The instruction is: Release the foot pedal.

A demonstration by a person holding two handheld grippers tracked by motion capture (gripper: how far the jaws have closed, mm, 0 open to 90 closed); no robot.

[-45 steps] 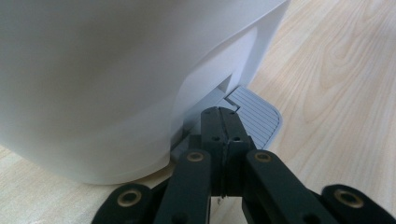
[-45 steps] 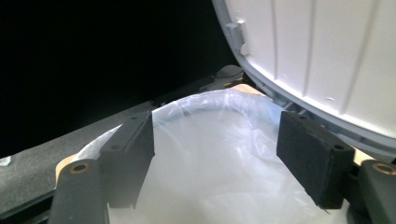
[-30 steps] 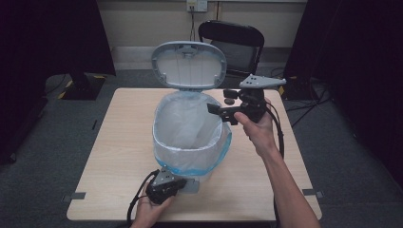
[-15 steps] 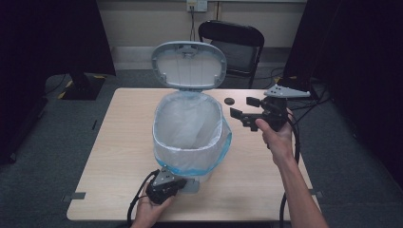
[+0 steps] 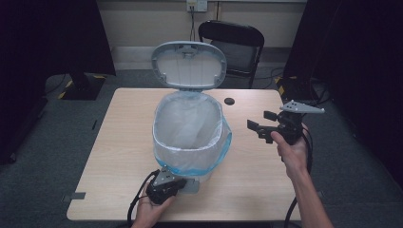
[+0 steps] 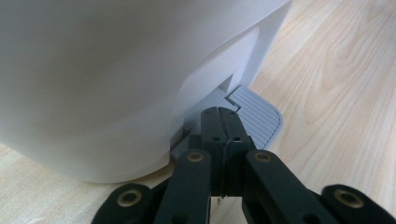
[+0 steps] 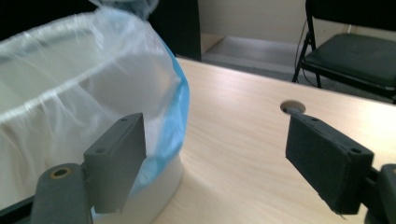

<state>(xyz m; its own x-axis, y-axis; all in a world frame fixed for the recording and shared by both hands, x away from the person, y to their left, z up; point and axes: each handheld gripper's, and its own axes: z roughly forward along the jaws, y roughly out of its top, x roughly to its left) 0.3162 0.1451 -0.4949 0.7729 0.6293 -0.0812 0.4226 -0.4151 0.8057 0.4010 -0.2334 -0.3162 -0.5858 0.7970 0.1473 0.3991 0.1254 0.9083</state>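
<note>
- High view: pedal bin (image 5: pixel 189 137) stands mid-surface (image 5: pixel 123 142), lid (image 5: pixel 188 64) tipped up and back, clear liner (image 5: pixel 187 124) with a blue hem folded over the rim; left gripper (image 5: pixel 178 183) at the bin's near foot, on the grey pedal (image 5: pixel 190 186); right gripper (image 5: pixel 261 124) off the bin's right flank, apart from it, jaws aimed left toward the rim; judged: the right hand is the free one and the nearer to the liner's right edge; small dark cable hole (image 5: pixel 230 100) beyond the bin.
- Left gripper view: jaws pressed fully together with nothing between them, tips resting down on the ribbed grey pedal (image 6: pixel 254 112); white bin wall (image 6: pixel 116 70) just beyond and to the left; judged: this press is what keeps the lid up, so this hand should not shift.
- Right gripper view: jaws standing wide, empty, bare surface (image 7: pixel 233 140) between them; liner's blue hem (image 7: pixel 180 107) and the bin rim lie ahead and to the left, just past the left jaw; the rim curves away from the jaws; chair (image 7: pixel 359 51) behind; judged: any reach for the hem means swinging left and slightly up.
</note>
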